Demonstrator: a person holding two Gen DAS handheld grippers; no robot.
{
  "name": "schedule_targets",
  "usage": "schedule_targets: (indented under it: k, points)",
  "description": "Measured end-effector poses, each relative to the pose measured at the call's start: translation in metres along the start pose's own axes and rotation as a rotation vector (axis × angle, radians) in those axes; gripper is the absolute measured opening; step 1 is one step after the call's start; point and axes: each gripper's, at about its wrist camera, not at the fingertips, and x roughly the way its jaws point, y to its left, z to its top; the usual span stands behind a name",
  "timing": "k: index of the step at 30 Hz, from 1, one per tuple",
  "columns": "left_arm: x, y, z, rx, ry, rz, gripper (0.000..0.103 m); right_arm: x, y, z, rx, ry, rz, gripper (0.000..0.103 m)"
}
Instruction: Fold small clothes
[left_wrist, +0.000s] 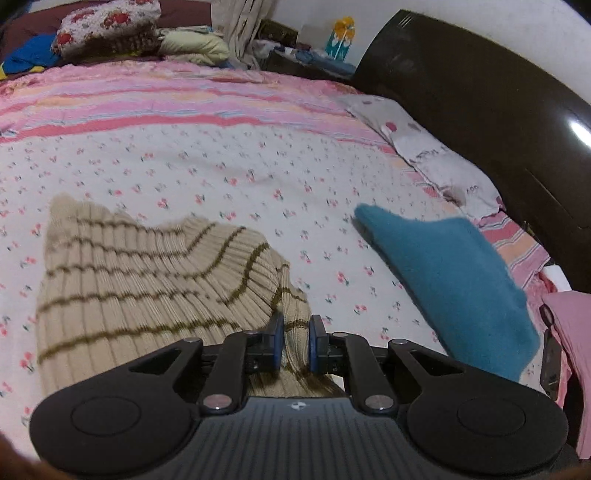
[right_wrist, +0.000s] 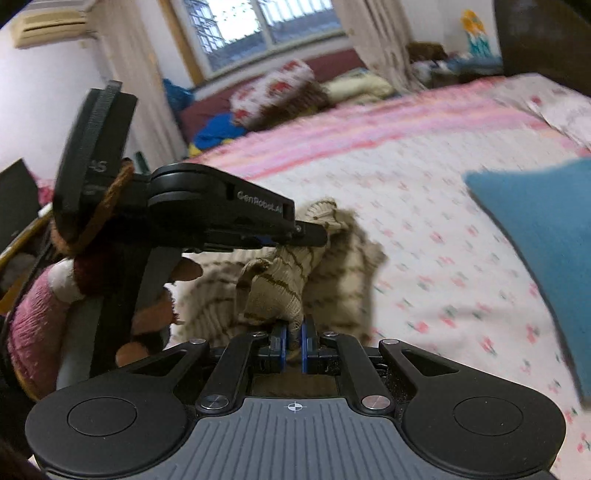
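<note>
Left wrist view: the left gripper (left_wrist: 296, 341) has its blue pads (left_wrist: 277, 341) nearly together, pinching a bunched fold of the beige striped sweater (left_wrist: 147, 280); the rest of the knit spreads away to the left across the floral bedsheet (left_wrist: 221, 166).
Right wrist view: the right gripper (right_wrist: 293, 347) is likewise closed tight on a narrow tuft of the beige striped sweater (right_wrist: 280, 280), which rises in a gathered ridge ahead of the fingers.
Left gripper seen from the right: the left gripper (right_wrist: 288, 230) comes in from the left, its tip at the sweater's raised edge, held by a hand (right_wrist: 155, 306).
Sweater position: on the near part of the bed, partly lifted between both tools.
Teal cloth (left_wrist: 450, 284): lies right of the sweater, apart from it; shown in the right wrist view too (right_wrist: 543, 236).
Only the left view: dark headboard (left_wrist: 480, 110), patterned pillow (left_wrist: 436, 162).
Only the right view: window (right_wrist: 258, 26), air conditioner (right_wrist: 48, 26).
Both views: heaped bedding (left_wrist: 107, 29) beyond the bed's far edge.
</note>
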Motion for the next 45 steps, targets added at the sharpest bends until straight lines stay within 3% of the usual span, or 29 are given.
schedule_targets:
  k: [6, 10, 14, 19, 27, 28, 29, 32, 37, 40, 42, 45]
  points:
    - [-0.035, 0.005, 0.001, -0.018, -0.058, 0.006, 0.032, 0.003, -0.008, 0.002, 0.033, 0.050, 0.020, 0.015]
    - [-0.065, 0.012, -0.007, 0.021, -0.108, 0.059, 0.036, -0.011, -0.016, 0.002, 0.071, 0.016, 0.021, 0.022]
    - [-0.081, 0.023, -0.028, 0.058, -0.113, 0.128, 0.036, -0.022, -0.027, 0.005, 0.119, -0.039, 0.010, 0.032]
    - [-0.084, 0.038, -0.048, 0.044, -0.088, 0.166, 0.036, -0.015, -0.021, 0.020, 0.106, -0.077, 0.046, 0.033]
    - [-0.068, 0.032, -0.066, 0.073, -0.052, 0.200, 0.036, 0.040, -0.015, 0.041, 0.178, 0.033, 0.176, 0.034]
    - [-0.067, 0.029, -0.068, 0.087, -0.048, 0.203, 0.036, 0.045, -0.016, 0.043, 0.183, 0.038, 0.162, 0.029]
    - [-0.065, 0.027, -0.069, 0.098, -0.044, 0.205, 0.036, 0.049, -0.019, 0.045, 0.186, 0.044, 0.143, 0.014]
    - [-0.066, 0.022, -0.069, 0.112, -0.050, 0.202, 0.036, 0.048, -0.039, 0.046, 0.219, 0.049, 0.119, 0.005]
    - [-0.057, 0.031, -0.073, 0.066, -0.039, 0.181, 0.037, 0.043, -0.061, 0.033, 0.208, 0.085, 0.032, 0.004]
    - [-0.050, 0.032, -0.080, 0.075, -0.024, 0.195, 0.037, 0.056, -0.047, 0.022, 0.100, 0.134, -0.031, 0.005]
    - [-0.051, 0.030, -0.082, 0.089, -0.021, 0.196, 0.037, 0.049, -0.037, 0.025, 0.053, 0.095, -0.049, 0.013]
    - [-0.051, 0.029, -0.082, 0.096, -0.019, 0.190, 0.037, 0.036, -0.041, 0.039, 0.116, 0.037, 0.011, 0.016]
